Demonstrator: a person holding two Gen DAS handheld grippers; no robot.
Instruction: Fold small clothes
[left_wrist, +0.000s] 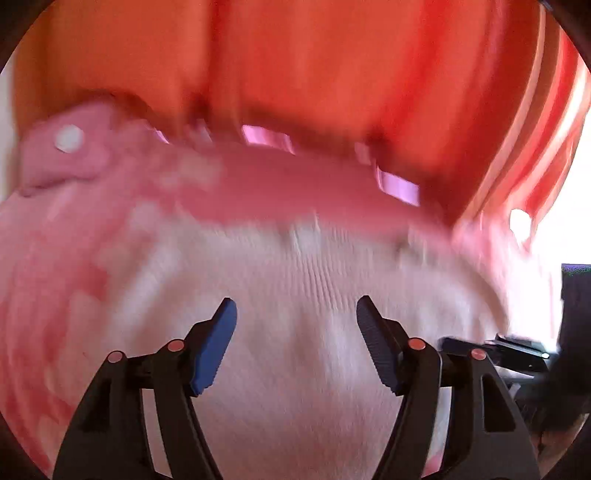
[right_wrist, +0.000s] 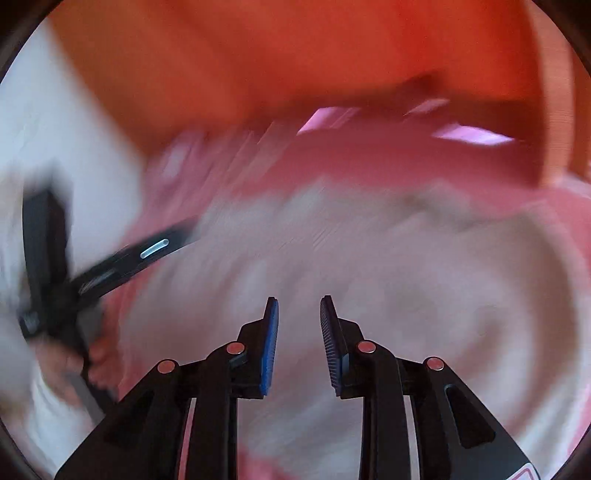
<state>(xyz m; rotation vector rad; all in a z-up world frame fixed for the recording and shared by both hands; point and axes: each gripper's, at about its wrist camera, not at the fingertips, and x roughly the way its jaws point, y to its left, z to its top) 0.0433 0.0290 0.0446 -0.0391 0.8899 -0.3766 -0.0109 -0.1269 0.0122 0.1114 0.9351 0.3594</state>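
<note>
Orange fabric (left_wrist: 295, 66) across the whole upper field of both wrist views, ribbed with red and white stripes (left_wrist: 535, 147) toward 2 o'clock in the left wrist view. Pale bare surface (right_wrist: 55, 140) at 9 to 10 o'clock in the right wrist view. Heavy motion blur everywhere, so fine detail unreadable.

Small pink and white garment (left_wrist: 295, 280) spread over the centre and lower half of the left wrist view, pink band along its far edge, white ribbed knit nearer the camera, mottled pink patches toward 8 o'clock. White snap button (left_wrist: 68, 138) on a pink flap at 10 o'clock, another pale round spot (left_wrist: 519, 220) at 3 o'clock. Lilac tabs (left_wrist: 400, 186) along the boundary between garment and orange fabric.

Left gripper (left_wrist: 296, 314) at 6 o'clock, jaws spread wide, nothing between them, white knit visible beneath the gap. Right gripper (right_wrist: 299, 314) at 6 o'clock in its own view, jaws narrowly parted, nothing pinched, same garment (right_wrist: 351, 258) under it. Left gripper's dark body also seen as a smeared black shape at 9 o'clock in the right wrist view, over the garment's pink edge.
</note>
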